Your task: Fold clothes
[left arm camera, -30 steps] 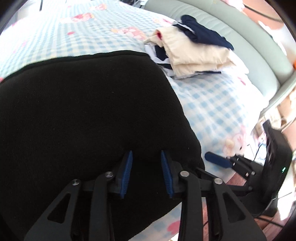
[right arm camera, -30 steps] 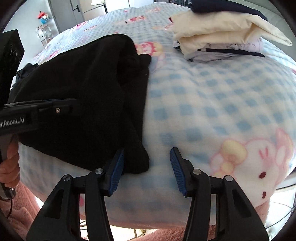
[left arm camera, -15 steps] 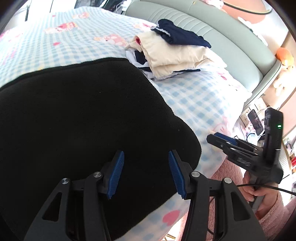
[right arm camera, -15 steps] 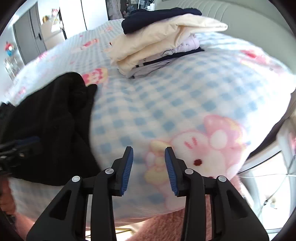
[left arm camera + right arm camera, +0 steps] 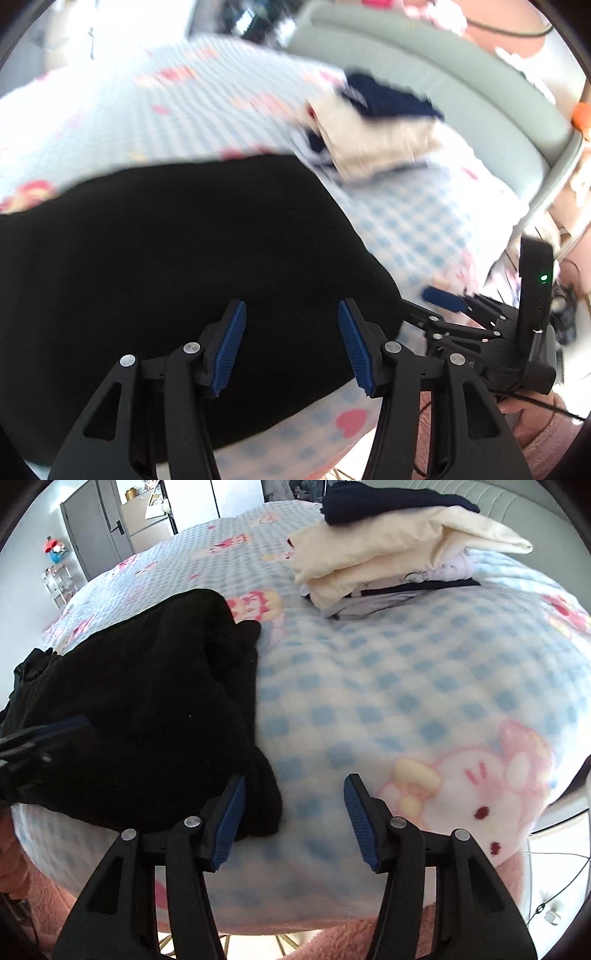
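Risk lay at the near right corner of the black garment (image 5: 147, 716), which sat on the checked blanket (image 5: 406, 701) near the folded pile (image 5: 388, 557). The right gripper (image 5: 291, 819) was spread astride that corner, and the left gripper (image 5: 288, 343) was spread above the cloth. Thick, bunched layers could slip from a shallow pinch.

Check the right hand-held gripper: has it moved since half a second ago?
Yes. The right hand-held gripper swung back left toward the black garment, away from the pink rabbit print, and its jaws opened wider.
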